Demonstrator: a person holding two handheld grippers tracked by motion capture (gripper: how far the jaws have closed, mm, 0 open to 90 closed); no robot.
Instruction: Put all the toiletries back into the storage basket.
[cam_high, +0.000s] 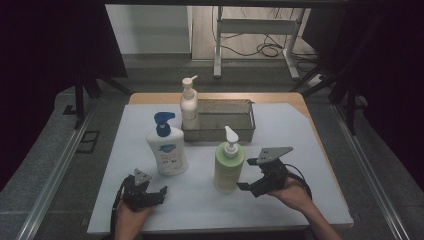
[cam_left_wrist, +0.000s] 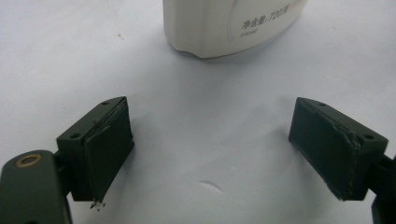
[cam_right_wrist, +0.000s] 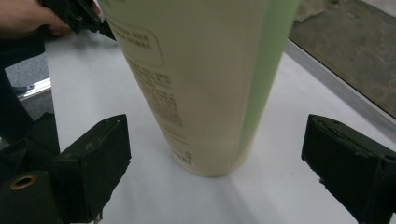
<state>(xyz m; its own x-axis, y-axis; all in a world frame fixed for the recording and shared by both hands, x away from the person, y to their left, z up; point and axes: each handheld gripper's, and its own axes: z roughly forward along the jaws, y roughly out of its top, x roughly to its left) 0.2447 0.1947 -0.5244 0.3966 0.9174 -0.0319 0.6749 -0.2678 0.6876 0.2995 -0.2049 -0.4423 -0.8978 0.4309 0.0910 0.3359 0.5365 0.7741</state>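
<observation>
Right gripper (cam_high: 248, 174) spread wide, jaws either side of the upright pale-green plastic pump bottle (cam_high: 229, 167) at front-centre of the white mat (cam_high: 300, 150), not touching. Left gripper (cam_high: 152, 186) also wide apart, empty, near the white pump bottle with blue cap (cam_high: 167, 150).

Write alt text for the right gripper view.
A green pump bottle stands upright on the white table, between the open black jaws of the right hand-held gripper, which do not touch it. Behind it to the right lies a metal tray; at top left, a hand holds the left hand-held gripper.
</observation>
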